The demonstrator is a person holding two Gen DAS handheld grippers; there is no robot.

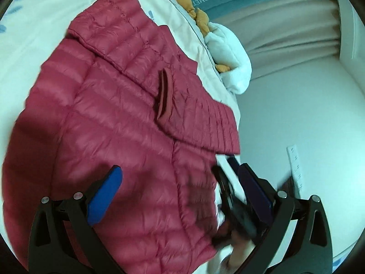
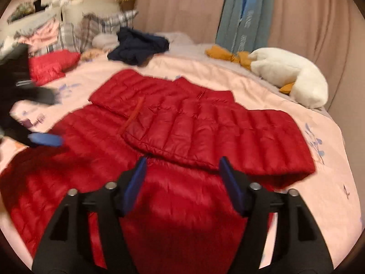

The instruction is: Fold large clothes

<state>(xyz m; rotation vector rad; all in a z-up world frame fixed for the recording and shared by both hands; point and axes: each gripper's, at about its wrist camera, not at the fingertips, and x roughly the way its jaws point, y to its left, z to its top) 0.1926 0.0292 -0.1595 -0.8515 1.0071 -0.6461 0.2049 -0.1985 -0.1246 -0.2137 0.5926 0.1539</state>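
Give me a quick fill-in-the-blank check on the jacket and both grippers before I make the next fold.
1. The quilted down jacket spread on the bed is ____ in colour.
2. The right gripper has its jaws ____, holding nothing.
3. The left gripper hovers over the jacket with its jaws ____.
4. The white plush toy near the curtain has ____ feet and beak.

Missing words: red; open; open; orange

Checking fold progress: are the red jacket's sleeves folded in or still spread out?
Folded in: both sleeves lie across the red jacket body, not out on the bedspread.
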